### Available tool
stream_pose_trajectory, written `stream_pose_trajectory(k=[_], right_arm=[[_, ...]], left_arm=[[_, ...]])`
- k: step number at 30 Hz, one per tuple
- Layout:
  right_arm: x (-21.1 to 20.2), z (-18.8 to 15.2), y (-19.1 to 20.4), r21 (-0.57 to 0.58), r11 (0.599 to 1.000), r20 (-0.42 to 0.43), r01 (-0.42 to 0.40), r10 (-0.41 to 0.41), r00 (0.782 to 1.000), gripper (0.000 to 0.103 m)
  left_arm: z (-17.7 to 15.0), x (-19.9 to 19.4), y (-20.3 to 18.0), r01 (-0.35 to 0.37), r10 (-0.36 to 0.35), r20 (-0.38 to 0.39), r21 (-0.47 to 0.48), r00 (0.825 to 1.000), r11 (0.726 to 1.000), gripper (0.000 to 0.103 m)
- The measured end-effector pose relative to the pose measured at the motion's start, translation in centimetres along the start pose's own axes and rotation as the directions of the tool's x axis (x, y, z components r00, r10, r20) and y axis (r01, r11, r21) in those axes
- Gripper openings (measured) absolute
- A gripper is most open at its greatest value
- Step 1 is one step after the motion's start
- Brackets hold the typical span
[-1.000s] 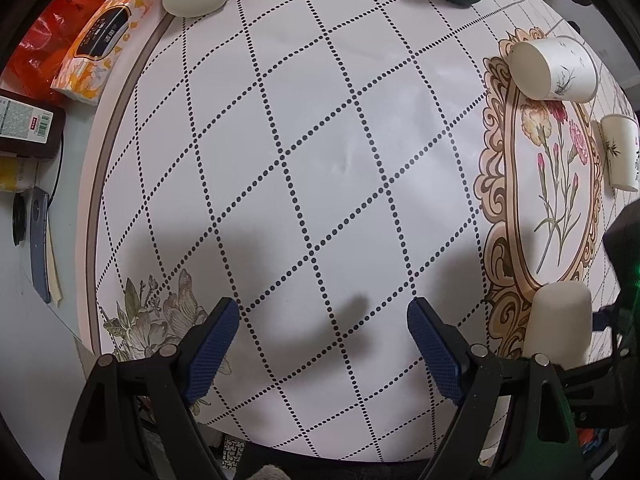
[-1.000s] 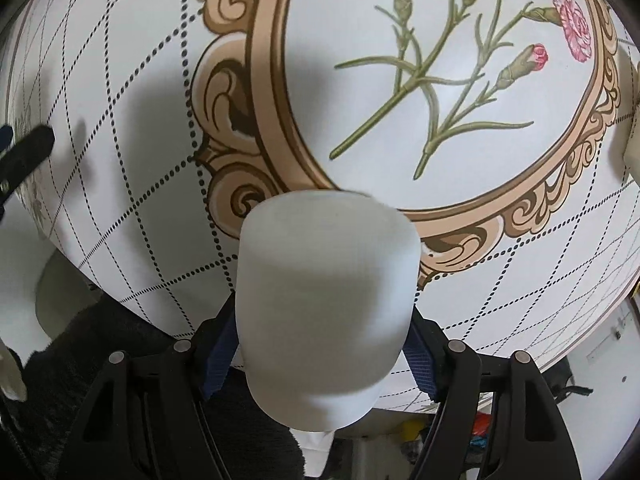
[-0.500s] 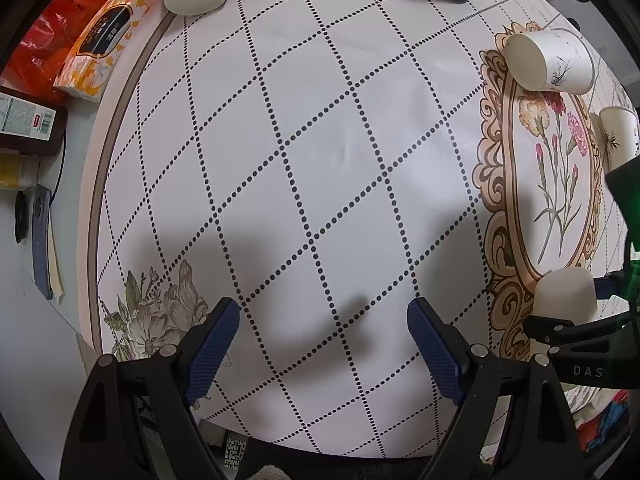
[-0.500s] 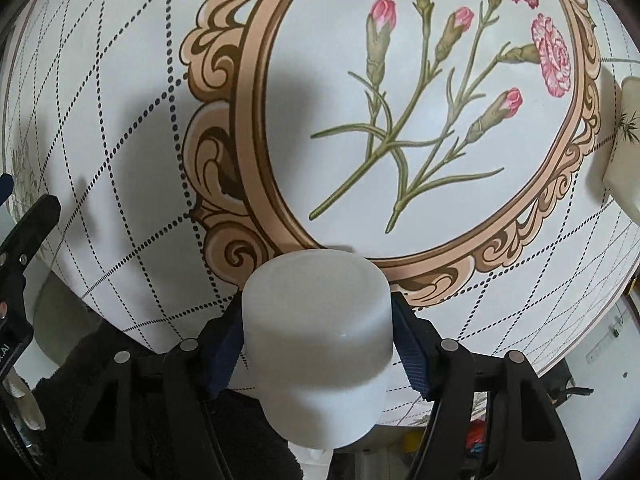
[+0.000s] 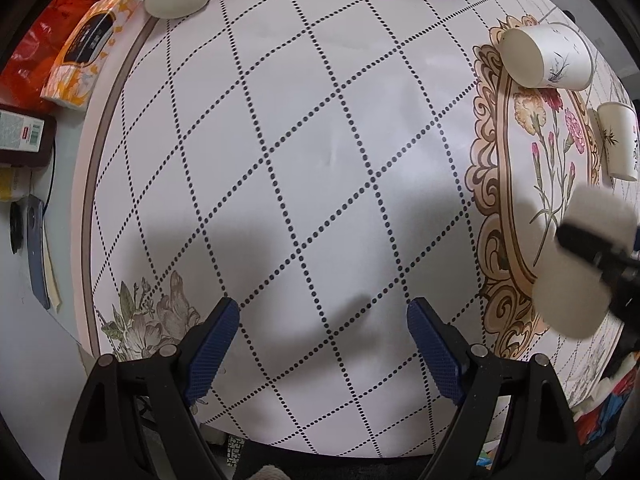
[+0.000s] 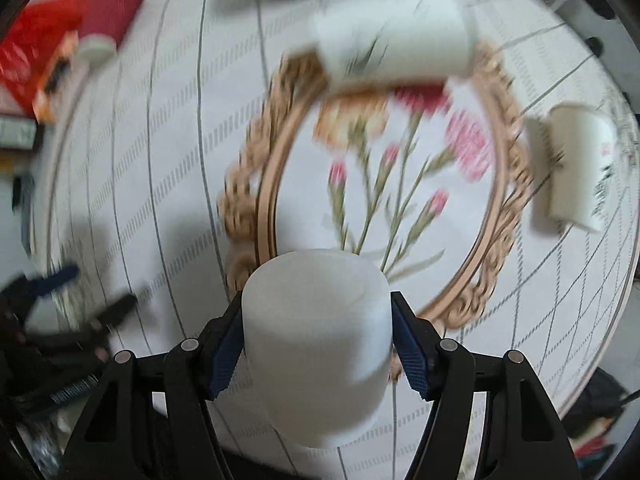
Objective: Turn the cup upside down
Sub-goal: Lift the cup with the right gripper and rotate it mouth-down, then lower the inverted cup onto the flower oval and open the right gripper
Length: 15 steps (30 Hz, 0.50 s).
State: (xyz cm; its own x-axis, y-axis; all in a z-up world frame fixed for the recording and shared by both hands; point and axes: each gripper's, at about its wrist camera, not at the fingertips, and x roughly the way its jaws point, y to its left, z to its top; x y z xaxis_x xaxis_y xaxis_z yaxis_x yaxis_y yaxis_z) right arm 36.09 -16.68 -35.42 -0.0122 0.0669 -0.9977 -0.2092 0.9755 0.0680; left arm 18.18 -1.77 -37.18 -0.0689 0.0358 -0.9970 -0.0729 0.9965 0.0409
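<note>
right gripper [image 6: 316,344]: fingers clamp white cup [image 6: 316,340], held above counter [image 5: 320,140] near floral medallion | left gripper [image 5: 323,344]: fingers wide apart, holding nothing | view: right wrist blurred

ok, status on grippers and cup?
Right gripper shut on white cup, lifted. Left gripper open, holding nothing. Two paper cups lie ahead.

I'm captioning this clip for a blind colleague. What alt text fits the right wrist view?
The right hand-held gripper clamps a plain white plastic cup, closed base facing forward, above a round floral-print tablecloth. Two white paper cups lie on their sides beyond it; the background is motion-blurred.
</note>
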Motion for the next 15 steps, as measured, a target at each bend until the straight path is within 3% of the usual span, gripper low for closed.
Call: stream_pose_trajectory(k=[4, 8, 12, 15], right_arm=[[-2.1, 0.4, -0.6, 0.053, 0.999, 0.198, -0.011, 0.0, 0.98, 0.07], [-3.4, 0.6, -0.8, 0.112, 0.994, 0.374, -0.014, -0.03, 0.927, 0.07], [-3.0, -1.7, -1.2, 0.127, 0.992, 0.456, -0.015, -0.044, 0.889, 0.07], [-2.5, -2.9, -1.2, 0.119, 0.993, 0.477, -0.016, -0.043, 0.878, 0.07]], left_arm=[[0.5, 0.0, -0.3, -0.003, 0.003, 0.004, 0.015, 1.0, 1.0, 0.086], [0.8, -0.1, -0.9, -0.009, 0.009, 0.007, 0.037, 1.0, 0.999, 0.086], [0.6, -0.2, -1.3, -0.015, 0.014, 0.015, 0.06, 1.0, 0.998, 0.086], [0.2, -0.1, -1.5, -0.019, 0.018, 0.013, 0.067, 1.0, 0.998, 0.086]])
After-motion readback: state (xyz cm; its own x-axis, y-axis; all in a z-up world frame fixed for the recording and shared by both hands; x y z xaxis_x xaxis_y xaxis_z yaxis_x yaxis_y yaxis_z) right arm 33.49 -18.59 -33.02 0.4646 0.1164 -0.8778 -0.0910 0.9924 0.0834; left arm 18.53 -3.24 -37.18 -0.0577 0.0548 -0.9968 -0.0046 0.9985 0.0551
